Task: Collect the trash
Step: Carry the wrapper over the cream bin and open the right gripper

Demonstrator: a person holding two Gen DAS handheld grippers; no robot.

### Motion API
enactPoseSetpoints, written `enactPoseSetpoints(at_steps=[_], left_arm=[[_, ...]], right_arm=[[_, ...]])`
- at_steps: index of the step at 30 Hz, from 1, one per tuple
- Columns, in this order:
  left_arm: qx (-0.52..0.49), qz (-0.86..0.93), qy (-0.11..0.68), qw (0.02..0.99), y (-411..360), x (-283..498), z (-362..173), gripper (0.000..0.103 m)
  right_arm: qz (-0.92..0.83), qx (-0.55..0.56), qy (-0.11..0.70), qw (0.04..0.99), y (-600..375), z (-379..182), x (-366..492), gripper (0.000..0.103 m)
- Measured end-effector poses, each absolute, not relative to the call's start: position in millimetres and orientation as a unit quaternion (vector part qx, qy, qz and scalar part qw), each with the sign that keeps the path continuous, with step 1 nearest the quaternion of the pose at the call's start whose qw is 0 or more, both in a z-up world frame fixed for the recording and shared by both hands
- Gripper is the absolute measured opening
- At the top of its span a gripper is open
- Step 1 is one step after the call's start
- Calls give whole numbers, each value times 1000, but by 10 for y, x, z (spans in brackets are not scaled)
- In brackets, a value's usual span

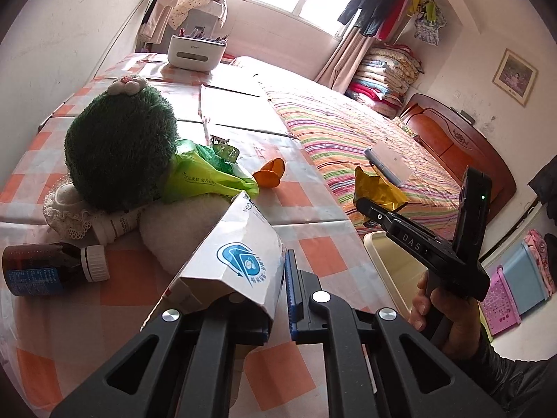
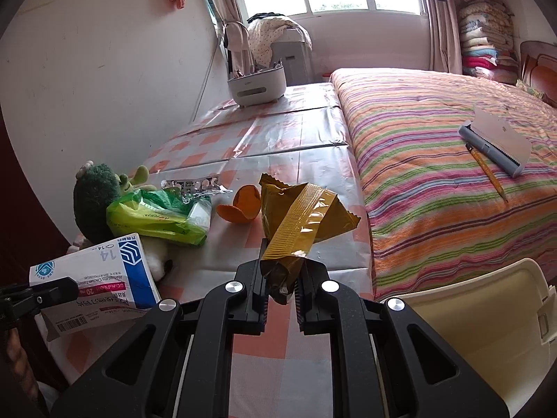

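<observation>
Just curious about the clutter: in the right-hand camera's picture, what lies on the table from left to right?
Medicine box → green plastic bag → orange peel → yellow wrapper, pinched in the right gripper.

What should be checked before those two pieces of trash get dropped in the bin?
1. Left gripper shut on the box: ok.
2. Right gripper shut on the wrapper: ok.
3. Both pieces lifted off the table: ok.
4. Bin open: ok.
5. Either piece over the bin: not ok; both are over the table.
6. Trash left on the table: not ok; orange peel and green bag remain.
</observation>
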State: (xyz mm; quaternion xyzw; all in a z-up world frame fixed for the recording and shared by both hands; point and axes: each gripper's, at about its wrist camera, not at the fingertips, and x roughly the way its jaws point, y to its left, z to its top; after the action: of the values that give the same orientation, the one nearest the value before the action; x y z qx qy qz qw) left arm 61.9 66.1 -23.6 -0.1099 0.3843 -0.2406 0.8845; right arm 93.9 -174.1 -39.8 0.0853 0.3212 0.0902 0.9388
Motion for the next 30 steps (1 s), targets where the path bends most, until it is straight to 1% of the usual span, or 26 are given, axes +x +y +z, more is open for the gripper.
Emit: enactPoseSetpoints(at_steps=[10,30], left_arm=[[-102,-256,374,885,485,582,-133,7],[-65,-331,361,869,-270,505,45,7]], right_arm=[[81,89,304,945,-1892,-321,771,12],[16,106,268,957,-2464,-268,347,13]])
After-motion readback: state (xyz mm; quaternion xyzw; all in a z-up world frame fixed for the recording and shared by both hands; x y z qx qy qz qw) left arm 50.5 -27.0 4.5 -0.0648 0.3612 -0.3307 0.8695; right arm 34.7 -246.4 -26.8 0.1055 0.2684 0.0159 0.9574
